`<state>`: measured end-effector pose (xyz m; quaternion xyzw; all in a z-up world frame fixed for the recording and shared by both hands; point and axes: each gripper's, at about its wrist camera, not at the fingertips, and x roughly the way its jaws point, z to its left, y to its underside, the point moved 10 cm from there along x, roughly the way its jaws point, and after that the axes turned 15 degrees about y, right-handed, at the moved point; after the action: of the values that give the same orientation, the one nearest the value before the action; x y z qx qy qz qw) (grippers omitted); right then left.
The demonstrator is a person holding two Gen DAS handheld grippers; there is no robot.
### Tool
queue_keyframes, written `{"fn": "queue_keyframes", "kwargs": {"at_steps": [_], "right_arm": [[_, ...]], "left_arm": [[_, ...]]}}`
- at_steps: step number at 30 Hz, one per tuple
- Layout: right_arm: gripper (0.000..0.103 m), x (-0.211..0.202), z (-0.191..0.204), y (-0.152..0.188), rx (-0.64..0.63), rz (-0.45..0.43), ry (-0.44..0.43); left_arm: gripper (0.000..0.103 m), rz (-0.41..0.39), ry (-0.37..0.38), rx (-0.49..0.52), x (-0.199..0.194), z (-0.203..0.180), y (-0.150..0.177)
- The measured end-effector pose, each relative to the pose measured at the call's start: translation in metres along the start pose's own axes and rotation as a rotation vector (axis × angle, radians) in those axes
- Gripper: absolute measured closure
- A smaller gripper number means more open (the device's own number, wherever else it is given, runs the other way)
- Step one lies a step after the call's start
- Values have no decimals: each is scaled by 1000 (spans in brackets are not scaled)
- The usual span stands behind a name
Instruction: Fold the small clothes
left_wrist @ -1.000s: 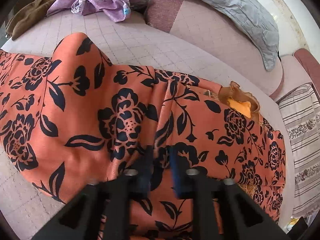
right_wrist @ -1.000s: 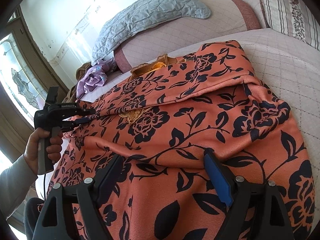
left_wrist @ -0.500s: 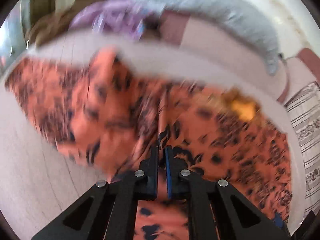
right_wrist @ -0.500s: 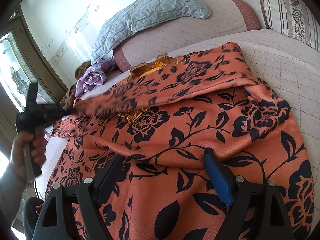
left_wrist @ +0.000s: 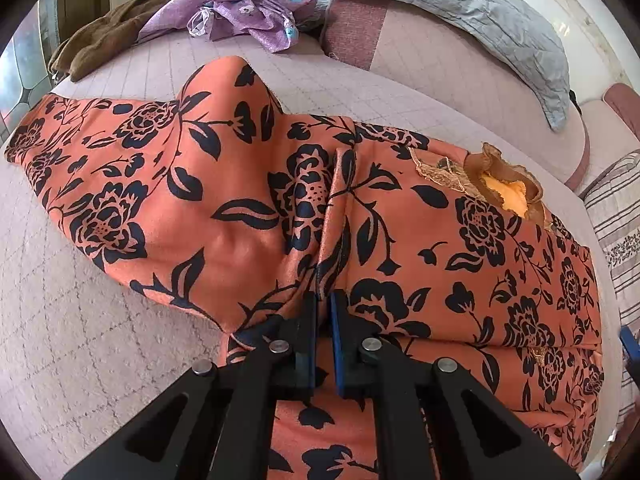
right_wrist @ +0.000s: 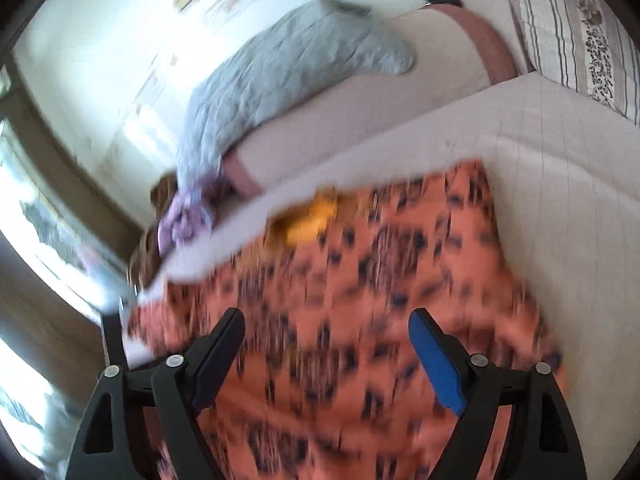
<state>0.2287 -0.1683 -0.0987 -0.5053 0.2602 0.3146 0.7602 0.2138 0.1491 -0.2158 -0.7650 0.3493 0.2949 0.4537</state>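
Garment position: the orange cloth with black flowers lies spread over the quilted bed, reaching from the left edge toward the striped pillow on the right side, its gold-trimmed collar facing the headboard end. The left tool is clamped on a raised ridge of this cloth, its jaws nearly touching with the fabric pinched between them; holding a ridge this way probably lets the sleeve side be carried over the body for a fold. The right tool hangs above the garment with its jaws wide apart and nothing between them, presumably ready to take or press another part. A grey quilt and a purple garment lie at the far edge of the bed, well apart from the work. Compared with one second ago, the left tool has gone from hovering slightly open to gripping the cloth, and the sleeve now sits bunched toward the middle. The right view, sharp and low over the fabric then, is now blurred and tilted, which suggests that tool is moving.
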Motion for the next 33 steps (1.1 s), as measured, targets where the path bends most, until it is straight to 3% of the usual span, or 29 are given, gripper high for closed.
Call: {"fn": "queue_keyframes", "kwargs": {"at_steps": [2,4,6,7,8,9,10,12,14,15,17,21,24,29,30,31,32,33], "right_arm": [[11,33,-27,-14,88,57,35],[14,82,-72,6,195,236,151],[14,76,-71,0,210,182,130],[14,63,-59,-3,157,150,149],[14,53,-49,-4,118,113,142],[13,42,-38,-4,72,66,135],[12,33,-26,1,-4,18,147],[12,29,-8,25,-162,-32,194],[12,44,-6,62,-277,-2,248],[11,59,-11,84,-300,59,269],[11,57,-9,85,-324,25,299],[3,63,-11,86,-302,52,266],[1,64,-11,87,-322,59,269],[1,69,-7,90,-354,59,306],[1,70,-7,91,-357,59,309],[1,71,-7,91,-359,61,311],[1,70,-8,91,-359,61,310],[1,70,-8,91,-358,61,309]], "left_arm": [[94,2,2,0,0,0,0],[93,12,6,-1,-3,1,0],[92,14,55,-30,-16,0,-3],[83,-16,84,-54,-29,2,-7],[63,-44,103,-70,-38,5,-10],[52,-101,132,-101,-57,12,-17],[34,-179,153,-147,-79,24,-24],[30,-302,164,-225,-111,54,-38],[30,-382,160,-341,-134,103,-52],[30,-399,156,-384,-137,123,-57],[32,-434,145,-517,-140,182,-69],[32,-455,131,-690,-131,265,-90],[32,-472,92,-731,-125,305,-106],[35,-469,30,-677,-114,328,-130],[44,-452,-19,-667,-112,333,-131],[78,-415,-94,-653,-111,338,-130],[97,-373,-151,-633,-110,342,-128],[97,-349,-158,-616,-107,343,-129]]}}
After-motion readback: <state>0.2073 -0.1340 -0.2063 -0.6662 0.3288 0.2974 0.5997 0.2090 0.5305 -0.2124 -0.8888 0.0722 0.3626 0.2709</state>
